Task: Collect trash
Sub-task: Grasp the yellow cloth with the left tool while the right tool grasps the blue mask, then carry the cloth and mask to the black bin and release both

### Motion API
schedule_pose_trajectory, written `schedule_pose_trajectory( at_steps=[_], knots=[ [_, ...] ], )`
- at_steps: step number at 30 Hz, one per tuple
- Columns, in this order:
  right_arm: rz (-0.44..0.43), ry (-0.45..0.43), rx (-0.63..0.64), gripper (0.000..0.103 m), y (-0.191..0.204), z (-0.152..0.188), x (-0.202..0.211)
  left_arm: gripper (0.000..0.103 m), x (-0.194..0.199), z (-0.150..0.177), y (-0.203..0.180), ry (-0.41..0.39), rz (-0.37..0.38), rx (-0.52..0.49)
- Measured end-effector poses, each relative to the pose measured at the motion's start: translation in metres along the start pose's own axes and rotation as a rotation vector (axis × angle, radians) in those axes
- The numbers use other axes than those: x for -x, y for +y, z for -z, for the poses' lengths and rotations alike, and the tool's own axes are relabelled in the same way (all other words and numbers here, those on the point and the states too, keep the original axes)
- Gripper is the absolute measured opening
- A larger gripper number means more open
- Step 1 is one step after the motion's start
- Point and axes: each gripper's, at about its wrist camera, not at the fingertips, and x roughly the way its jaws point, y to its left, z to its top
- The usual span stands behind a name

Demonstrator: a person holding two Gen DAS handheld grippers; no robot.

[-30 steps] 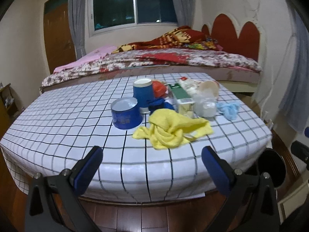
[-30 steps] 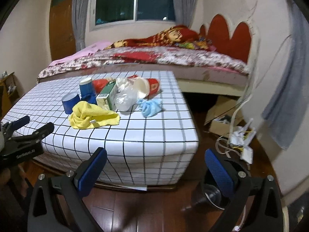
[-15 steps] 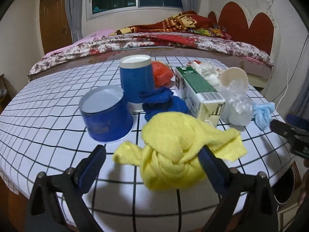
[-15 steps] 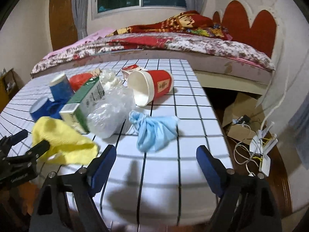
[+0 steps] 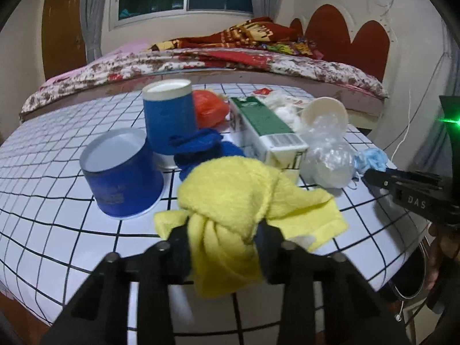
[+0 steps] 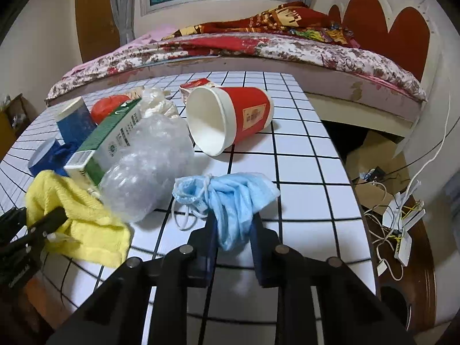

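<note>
My left claw (image 5: 222,238) is pinching the near fold of the yellow cloth (image 5: 244,198), which lies bunched at the front of the checked table (image 5: 57,230). My right claw (image 6: 233,230) is pinching the crumpled blue face mask (image 6: 230,195) near the table's front right part, its white ear loops (image 6: 187,215) trailing to the left. Just beyond the cloth sit an upturned blue cup (image 5: 120,172), a second blue cup (image 5: 169,118) behind it, a dark blue rag (image 5: 204,146) and a green-and-white carton (image 5: 267,132). A clear plastic wad (image 6: 149,166) touches the carton's right side. A red paper cup (image 6: 230,118) lies tipped over farther back. The bed (image 6: 258,46) stands behind the table.
</note>
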Motion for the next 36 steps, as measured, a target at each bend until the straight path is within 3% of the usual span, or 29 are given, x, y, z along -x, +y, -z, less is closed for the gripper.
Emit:
schedule_pose_trajectory(
  at_steps=[12, 19, 36],
  knots=[
    [0.0, -0.121, -0.037, 0.023, 0.0, 0.01, 0.076, 0.026, 0.046, -0.001, -0.006, -0.066, 0.054, 0.013],
    [0.024, -0.175, -0.082, 0.023, -0.016, 0.025, 0.119, 0.025, 0.07, -0.008, -0.029, -0.113, 0.102, -0.041],
    [0.198, -0.187, -0.262, 0.023, -0.124, 0.081, 0.178, 0.025, 0.077, -0.008, -0.15, -0.105, 0.338, -0.196]
  ],
)
